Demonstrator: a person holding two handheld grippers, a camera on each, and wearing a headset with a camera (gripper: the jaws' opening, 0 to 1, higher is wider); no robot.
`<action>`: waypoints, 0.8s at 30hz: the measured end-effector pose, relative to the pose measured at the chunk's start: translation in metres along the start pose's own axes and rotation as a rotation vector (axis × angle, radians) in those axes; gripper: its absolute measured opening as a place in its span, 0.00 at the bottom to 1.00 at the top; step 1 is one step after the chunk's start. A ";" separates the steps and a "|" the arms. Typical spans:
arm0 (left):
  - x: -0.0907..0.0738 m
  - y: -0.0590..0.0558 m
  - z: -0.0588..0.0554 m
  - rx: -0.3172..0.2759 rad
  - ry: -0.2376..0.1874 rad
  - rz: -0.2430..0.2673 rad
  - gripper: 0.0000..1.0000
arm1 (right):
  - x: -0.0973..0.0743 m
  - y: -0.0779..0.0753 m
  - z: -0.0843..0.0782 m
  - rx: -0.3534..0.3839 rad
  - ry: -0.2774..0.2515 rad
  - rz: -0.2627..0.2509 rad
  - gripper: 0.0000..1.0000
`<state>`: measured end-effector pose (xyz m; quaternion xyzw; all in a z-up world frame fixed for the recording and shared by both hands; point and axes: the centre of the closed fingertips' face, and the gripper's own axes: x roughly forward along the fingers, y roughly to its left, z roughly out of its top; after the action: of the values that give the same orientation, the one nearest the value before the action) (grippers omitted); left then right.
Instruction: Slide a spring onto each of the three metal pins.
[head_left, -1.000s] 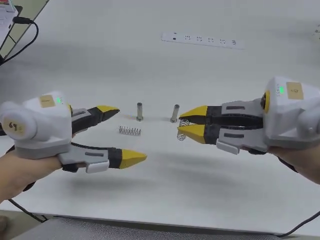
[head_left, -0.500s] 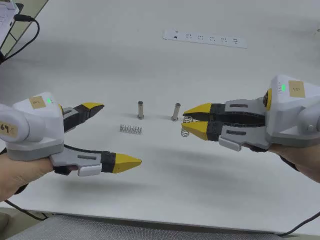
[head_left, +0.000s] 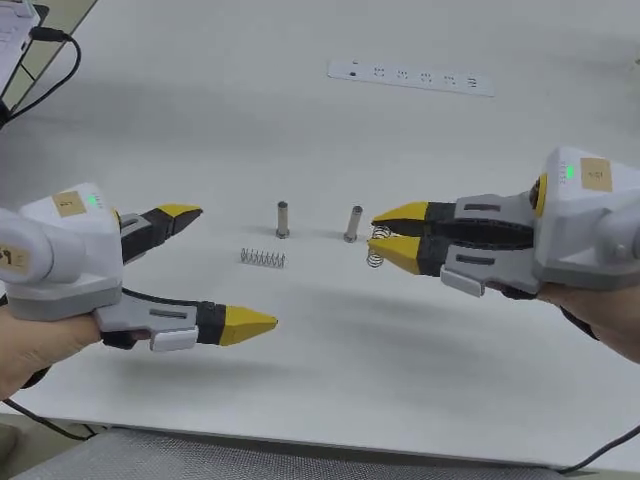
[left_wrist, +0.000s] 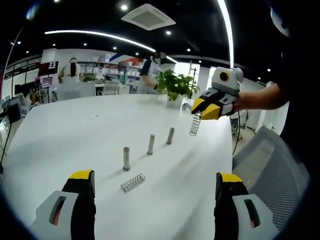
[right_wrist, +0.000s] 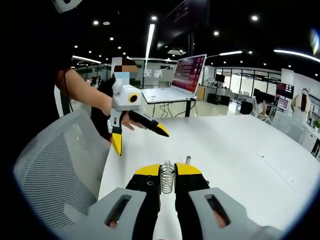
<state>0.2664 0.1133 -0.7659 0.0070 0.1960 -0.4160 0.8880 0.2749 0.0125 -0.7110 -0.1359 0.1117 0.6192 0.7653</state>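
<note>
Jaws of the right gripper (head_left: 374, 236) pinch a spring (right_wrist: 167, 179) near the pins; the left gripper (left_wrist: 155, 176) is spread wide, empty. The far pin (left_wrist: 170, 135) seems already sleeved; middle pin (left_wrist: 151, 144) and near pin (left_wrist: 126, 158) stand bare, a loose spring (left_wrist: 133, 182) lying beside them

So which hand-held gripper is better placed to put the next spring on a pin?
Right. The right hand-held gripper is shut on a spring, close to a bare pin. The left hand-held gripper is open and empty; a loose spring lies on the table.
</note>
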 end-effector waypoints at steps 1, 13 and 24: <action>0.000 0.000 0.000 0.000 -0.001 0.000 0.98 | 0.000 -0.001 0.000 0.002 0.001 -0.003 0.07; -0.002 0.000 -0.002 -0.005 0.003 0.003 0.98 | 0.011 -0.017 -0.006 0.015 0.011 -0.025 0.07; -0.003 0.001 0.000 -0.009 0.002 0.004 0.98 | 0.019 -0.039 -0.004 0.037 -0.003 -0.070 0.07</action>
<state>0.2650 0.1159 -0.7655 0.0035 0.1987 -0.4134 0.8886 0.3169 0.0208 -0.7187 -0.1245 0.1174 0.5901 0.7890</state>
